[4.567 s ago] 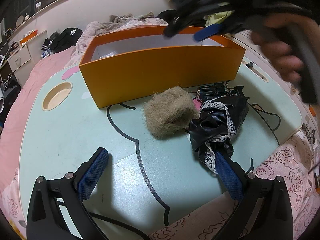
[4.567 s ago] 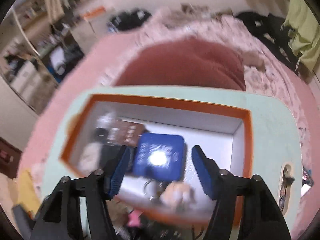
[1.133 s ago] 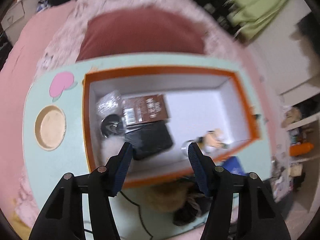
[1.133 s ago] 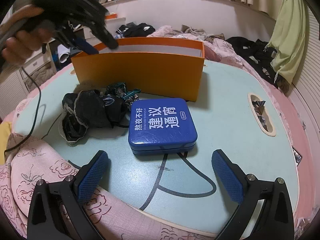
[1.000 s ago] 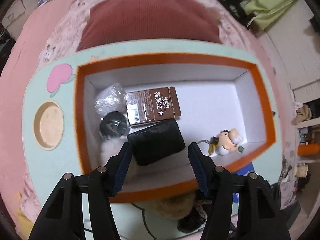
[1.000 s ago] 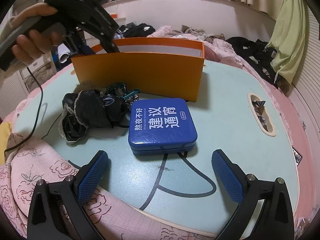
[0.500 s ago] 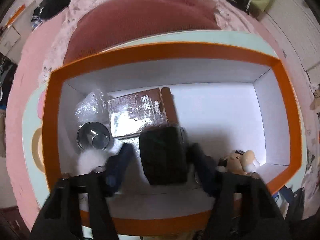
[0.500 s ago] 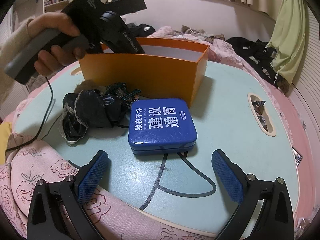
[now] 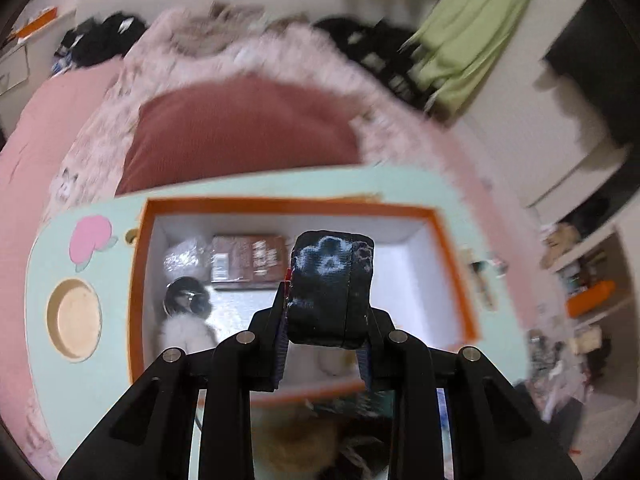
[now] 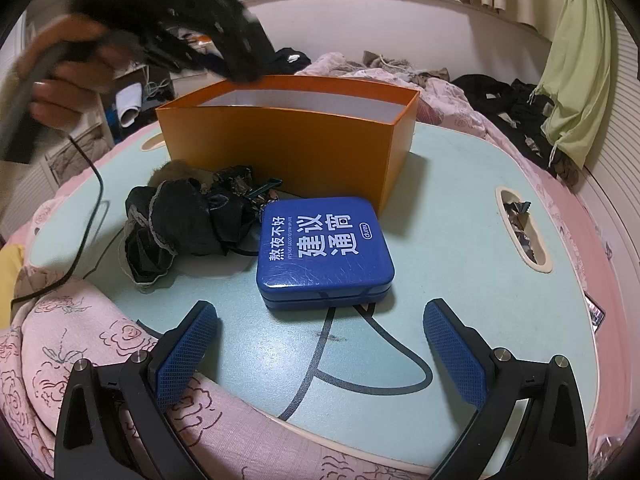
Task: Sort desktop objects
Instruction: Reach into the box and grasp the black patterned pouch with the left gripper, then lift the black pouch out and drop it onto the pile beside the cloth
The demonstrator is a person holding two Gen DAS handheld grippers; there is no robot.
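Left wrist view: the left hand-held gripper [image 9: 324, 344] pinches a black pouch [image 9: 330, 288] with a pale paw-print mark, its jaws closing on it from both sides. The pouch is held above the open orange box [image 9: 138, 280], which stands on the mint-green surface [image 9: 52, 248]. Inside the box, toward 10 o'clock of the pouch, lie a brown packet [image 9: 248, 258], a crinkled clear wrapper [image 9: 182, 254], a round dark tin [image 9: 186, 300] and, at 8 o'clock, a white fluffy ball [image 9: 182, 332].

Right wrist view: the right hand-held gripper [image 10: 320, 348] hovers low with its blue pads [image 10: 184, 356] spread wide and nothing between them. At 12 o'clock of it, a blue square tin [image 10: 324, 252] lies flat on the surface, just in front of the box's near corner. At 9 o'clock of the tin, touching it, sits a heap of black lace-trimmed fabric [image 10: 176, 224], with a tan furry ball [image 10: 174, 170] behind it against the box wall. A person's hand [image 10: 68, 80], blurred, grips the left device at 11 o'clock, above the box rim.
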